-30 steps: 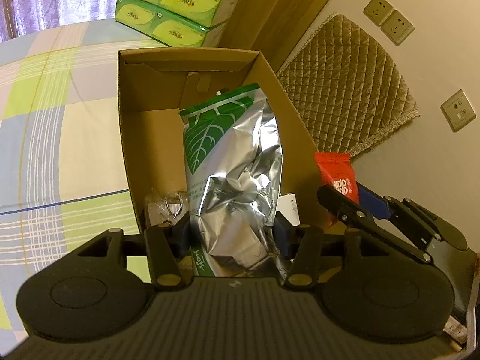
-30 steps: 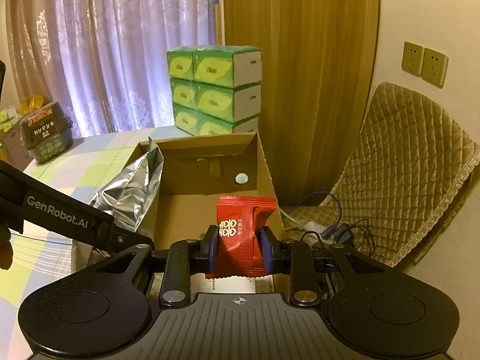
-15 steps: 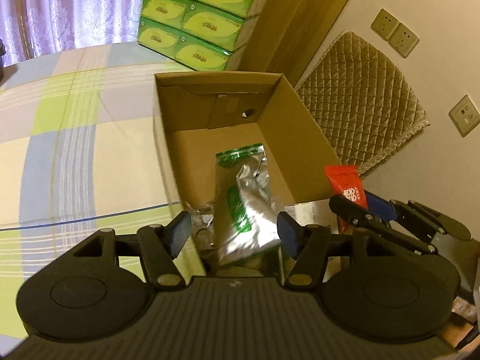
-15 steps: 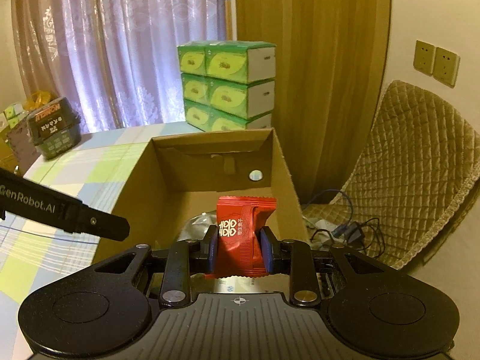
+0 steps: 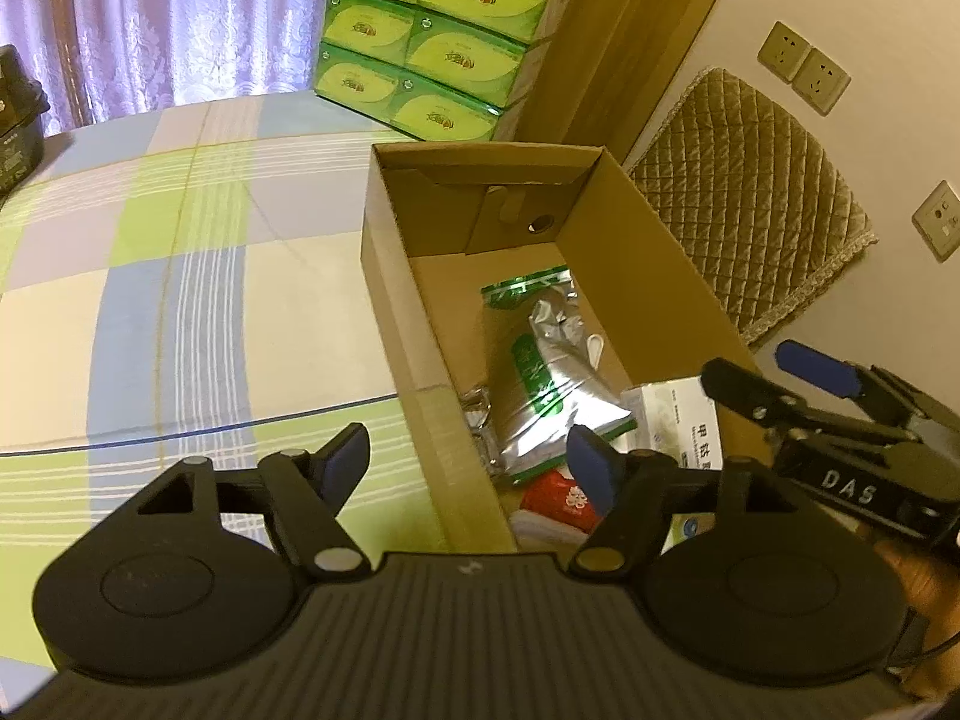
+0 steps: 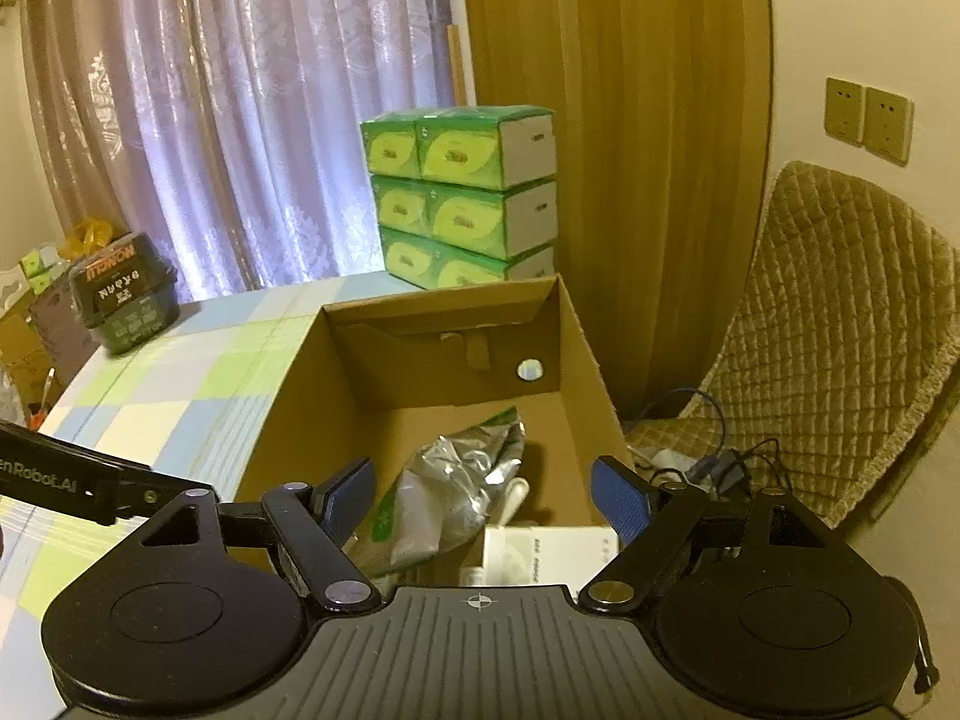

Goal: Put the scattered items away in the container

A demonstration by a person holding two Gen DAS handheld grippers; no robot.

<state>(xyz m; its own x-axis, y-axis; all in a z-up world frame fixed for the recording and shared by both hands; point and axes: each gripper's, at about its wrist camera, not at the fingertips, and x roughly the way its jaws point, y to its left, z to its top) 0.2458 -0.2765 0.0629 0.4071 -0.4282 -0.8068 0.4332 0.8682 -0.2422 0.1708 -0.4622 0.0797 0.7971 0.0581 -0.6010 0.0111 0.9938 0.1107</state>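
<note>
Jaws: both spread wide, nothing in either. The left gripper point(image 5: 468, 459) hangs over the near left wall of the cardboard box point(image 5: 396, 300); the right gripper point(image 6: 483, 495) hovers above its near end.
In the box: silver-and-green foil pouch point(image 5: 540, 372) lying flat, red packet point(image 5: 558, 501) at the near end, a white carton point(image 6: 549, 549), something clear and crinkly I can't make out.
Left to do: checked tablecloth point(image 5: 180, 300) looks bare nearby, so probably almost done, though the near edge is out of view.
</note>
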